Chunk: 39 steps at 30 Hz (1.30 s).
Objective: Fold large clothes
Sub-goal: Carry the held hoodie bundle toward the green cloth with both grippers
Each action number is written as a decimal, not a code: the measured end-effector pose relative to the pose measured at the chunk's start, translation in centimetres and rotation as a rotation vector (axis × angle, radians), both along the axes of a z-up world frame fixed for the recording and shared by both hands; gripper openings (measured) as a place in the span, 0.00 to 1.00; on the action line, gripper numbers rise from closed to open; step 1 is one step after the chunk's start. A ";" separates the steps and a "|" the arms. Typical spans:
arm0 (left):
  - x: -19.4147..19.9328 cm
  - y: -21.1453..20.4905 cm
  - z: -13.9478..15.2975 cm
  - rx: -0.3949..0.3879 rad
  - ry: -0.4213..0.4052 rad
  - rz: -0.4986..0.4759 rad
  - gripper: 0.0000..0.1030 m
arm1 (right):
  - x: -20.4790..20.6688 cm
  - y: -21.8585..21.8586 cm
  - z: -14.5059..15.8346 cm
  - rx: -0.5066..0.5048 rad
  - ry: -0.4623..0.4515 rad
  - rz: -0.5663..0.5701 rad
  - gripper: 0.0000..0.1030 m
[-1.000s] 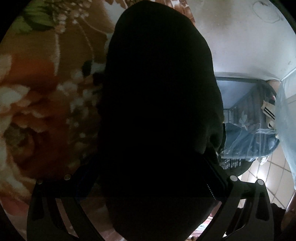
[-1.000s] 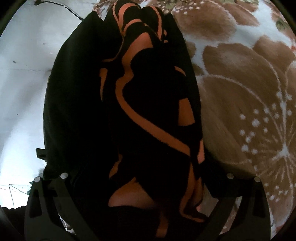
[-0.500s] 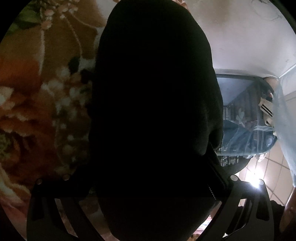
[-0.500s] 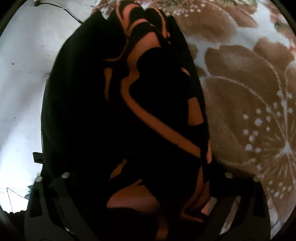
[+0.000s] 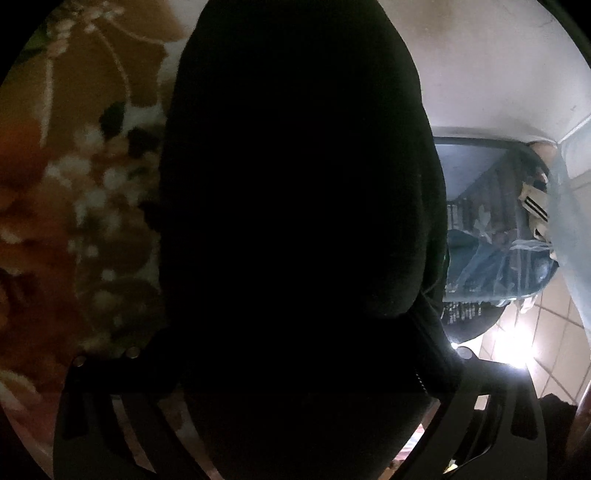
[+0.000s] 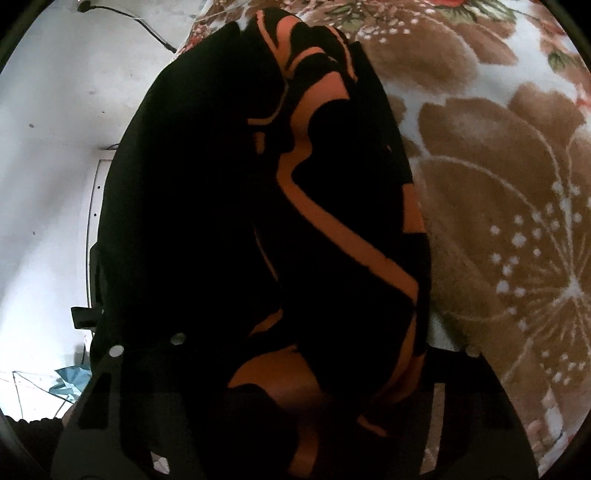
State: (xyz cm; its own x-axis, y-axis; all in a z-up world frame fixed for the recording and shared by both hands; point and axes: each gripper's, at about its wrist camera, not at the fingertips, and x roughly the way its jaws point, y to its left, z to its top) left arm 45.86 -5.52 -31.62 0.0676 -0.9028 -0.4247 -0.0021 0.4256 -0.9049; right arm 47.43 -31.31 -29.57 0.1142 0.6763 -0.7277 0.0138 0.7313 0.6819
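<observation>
A black garment [image 5: 295,206] fills the middle of the left wrist view and hangs from my left gripper [image 5: 295,402], which is shut on it; the fingertips are hidden under the cloth. In the right wrist view the same black garment with orange stripes [image 6: 266,229] hangs bunched from my right gripper [image 6: 291,410], which is shut on it. The garment is lifted above a brown floral blanket [image 6: 498,206], which also shows in the left wrist view [image 5: 85,192].
A white wall [image 5: 491,62] is behind the blanket. A dark wire basket with bagged clothes [image 5: 491,251] stands on a tiled floor [image 5: 546,332] at the right of the left wrist view. A cable [image 6: 144,26] runs along the wall.
Both grippers keep their hold. The garment has swung slightly in both views and the blanket has shifted behind it; the right view shows more wall at the left.
</observation>
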 end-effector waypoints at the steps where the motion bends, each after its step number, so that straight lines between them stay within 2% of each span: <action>1: 0.0 -0.1 0.3 0.001 -0.003 -0.007 0.90 | 0.0 0.2 0.3 -0.009 -0.007 0.016 0.56; 5: -0.4 -0.4 2.2 0.010 -0.027 -0.030 0.78 | 0.6 0.7 1.1 -0.006 -0.018 0.043 0.48; 8: -0.5 -0.4 2.1 0.015 -0.041 -0.033 0.78 | 0.7 1.0 1.4 -0.005 -0.034 0.049 0.47; 11: -0.7 -0.6 2.0 0.009 -0.031 0.002 0.76 | 1.0 0.7 0.2 0.024 -0.022 0.016 0.47; 14: -1.3 -1.1 4.2 -0.003 -0.085 -0.006 0.74 | -0.1 0.3 2.8 0.018 -0.060 0.045 0.46; 20: -2.0 -1.8 6.0 -0.018 -0.093 -0.002 0.74 | -0.1 0.5 4.3 0.023 -0.081 0.051 0.46; 26: -3.1 -2.1 9.0 -0.009 -0.143 -0.011 0.74 | -0.9 1.0 7.1 -0.005 -0.142 0.059 0.46; 32: -5.6 -1.2 11.4 0.009 -0.158 -0.012 0.74 | -2.7 2.8 8.8 -0.008 -0.155 0.067 0.45; 39: -10.5 0.4 14.6 0.000 -0.158 -0.006 0.74 | -7.5 4.2 12.7 -0.039 -0.162 0.079 0.45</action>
